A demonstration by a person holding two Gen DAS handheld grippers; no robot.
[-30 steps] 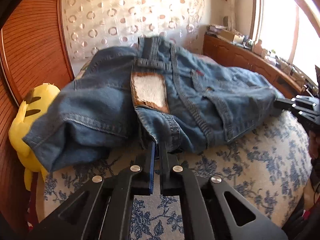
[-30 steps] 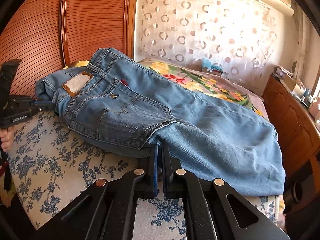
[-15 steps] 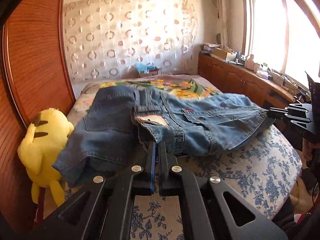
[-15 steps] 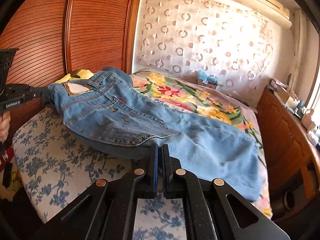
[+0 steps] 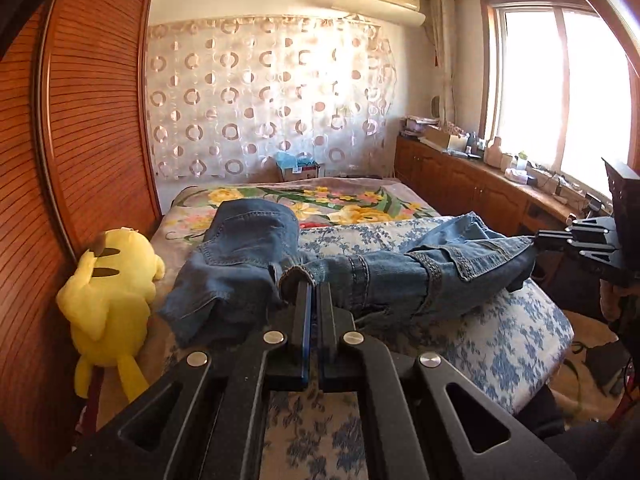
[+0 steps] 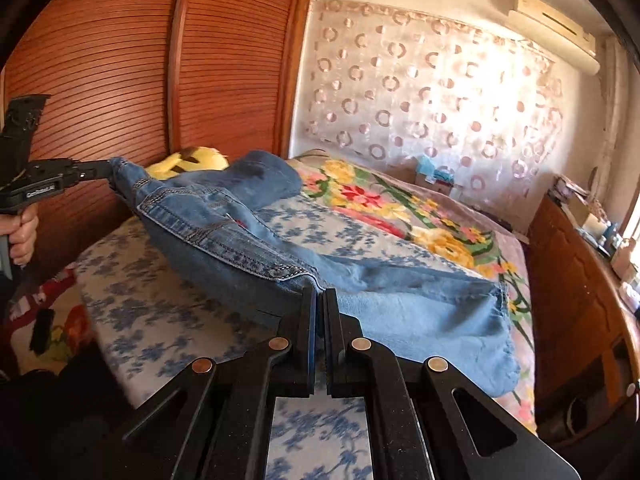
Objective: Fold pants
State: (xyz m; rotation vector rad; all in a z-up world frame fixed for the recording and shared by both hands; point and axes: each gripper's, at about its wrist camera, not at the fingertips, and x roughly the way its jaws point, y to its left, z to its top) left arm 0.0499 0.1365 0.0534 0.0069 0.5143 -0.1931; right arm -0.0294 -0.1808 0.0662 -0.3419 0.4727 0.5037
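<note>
Looking along the left gripper, its jaws are clamped on a hemmed edge of the jeans, and the cloth that a second ago filled the view close to the lens, brown patch showing, now stretches away in a raised band toward the right gripper, which grips the other end off the bed's right side. One part of the jeans still droops onto the bed beside the yellow plush, which sits at the bed's left edge against the wooden door. More of the bed's blue-flowered cover is bare than before, so the garment has come up off it.

From the right gripper, the jaws are likewise pinched on a stitched edge of the jeans. The seat part hangs in the air above the bed between the two tools, while the paler legs trail across the bed toward its far right corner. The left gripper holds the far end near the door, a hand on its handle. Earlier the jeans lay heaped on the bed; now they are lifted and pulled taut. My reading is that the fold itself is not yet made: the lift sets the jeans up to be shaken flat or carried over onto the trailing legs.
</note>
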